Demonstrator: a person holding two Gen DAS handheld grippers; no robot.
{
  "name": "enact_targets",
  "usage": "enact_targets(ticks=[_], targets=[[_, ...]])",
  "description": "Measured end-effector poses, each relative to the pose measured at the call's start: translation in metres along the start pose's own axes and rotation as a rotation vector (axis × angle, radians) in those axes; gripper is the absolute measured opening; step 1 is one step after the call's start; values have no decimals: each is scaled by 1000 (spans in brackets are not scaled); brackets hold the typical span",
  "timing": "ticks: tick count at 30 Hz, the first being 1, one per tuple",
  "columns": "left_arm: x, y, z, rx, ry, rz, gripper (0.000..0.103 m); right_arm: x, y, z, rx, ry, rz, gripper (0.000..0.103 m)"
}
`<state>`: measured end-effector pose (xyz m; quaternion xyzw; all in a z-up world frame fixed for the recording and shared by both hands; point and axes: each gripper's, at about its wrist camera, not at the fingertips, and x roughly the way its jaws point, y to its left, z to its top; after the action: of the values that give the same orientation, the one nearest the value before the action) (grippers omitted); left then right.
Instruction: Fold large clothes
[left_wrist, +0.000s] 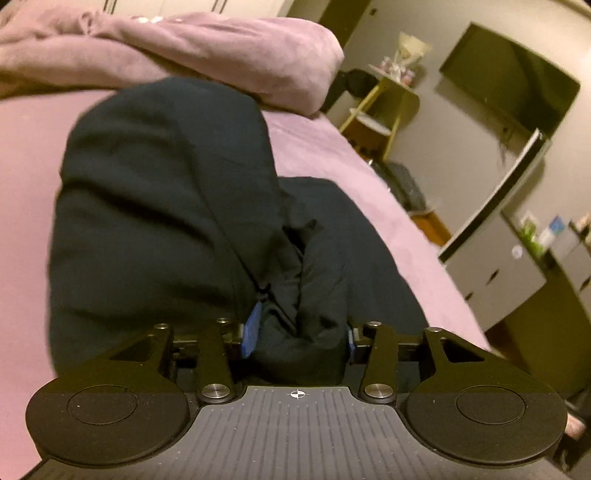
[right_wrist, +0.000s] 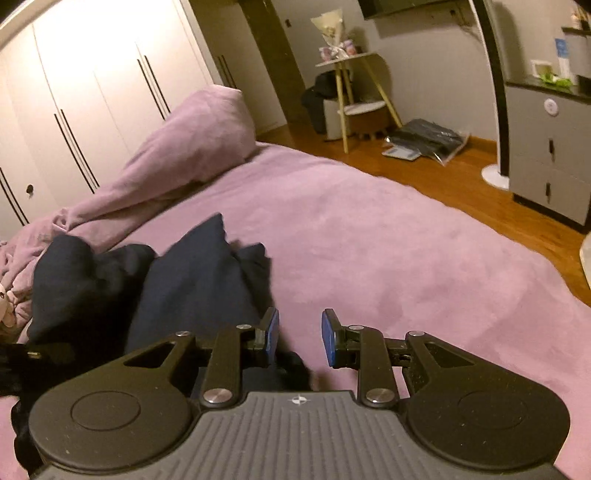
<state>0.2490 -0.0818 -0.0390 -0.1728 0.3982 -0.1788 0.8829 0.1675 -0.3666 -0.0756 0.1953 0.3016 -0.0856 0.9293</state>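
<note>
A dark navy garment (left_wrist: 166, 206) lies bunched on the pink bed (left_wrist: 332, 147). In the left wrist view a thick fold of it fills the gap between my blue pads (left_wrist: 250, 332), and my left gripper (left_wrist: 301, 336) is shut on that fold. In the right wrist view the same garment (right_wrist: 192, 280) is heaped to the left of my right gripper (right_wrist: 300, 334). Its jaws stand apart with pink bed cover (right_wrist: 369, 240) showing between them. A bit of dark cloth sits low by the left pad (right_wrist: 271, 330), not pinched.
A crumpled pink duvet (right_wrist: 177, 155) is piled at the far side of the bed, before white wardrobe doors (right_wrist: 92, 92). Right of the bed lie the wooden floor (right_wrist: 443, 177), a small side table (right_wrist: 351, 74), a plastic-wrapped package (right_wrist: 424, 138) and a grey drawer unit (right_wrist: 546, 147).
</note>
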Motion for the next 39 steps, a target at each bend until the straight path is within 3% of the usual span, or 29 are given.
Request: enact_targets(ticks=[6,11,15,19,22,24,25,29,33,35,39], targets=[[-21,17,-6,-98,-68,-95,69,-9,2,9,22,-3,51,27],[-48,29,-11,-237,-92,-132,72,-17,41,33,3,4,274,29],[-74,33,-22,-231,-84,-163,75,-12,85,39,-60,73,415,29],[-91,56,-35,-319,-45,-200,75,-6,122,27,-172,115,459,29],[-101,72,-34,-354,-20,-146,73,13,136,8,-228,200,407,29],[-106,81,-27,-358,-61,-108,73,30,137,-7,-282,264,286,29],[-109,86,-24,-361,-84,-90,73,39,130,-12,-270,297,273,30],[-111,118,-15,-426,-159,45,73,43,112,-15,-223,310,316,29],[-81,151,-2,-526,-157,174,71,41,110,-12,-230,301,347,29],[-63,164,3,-572,-130,186,69,43,106,-9,-208,307,366,30],[-34,170,7,-615,-78,140,69,35,99,0,-165,308,409,44]])
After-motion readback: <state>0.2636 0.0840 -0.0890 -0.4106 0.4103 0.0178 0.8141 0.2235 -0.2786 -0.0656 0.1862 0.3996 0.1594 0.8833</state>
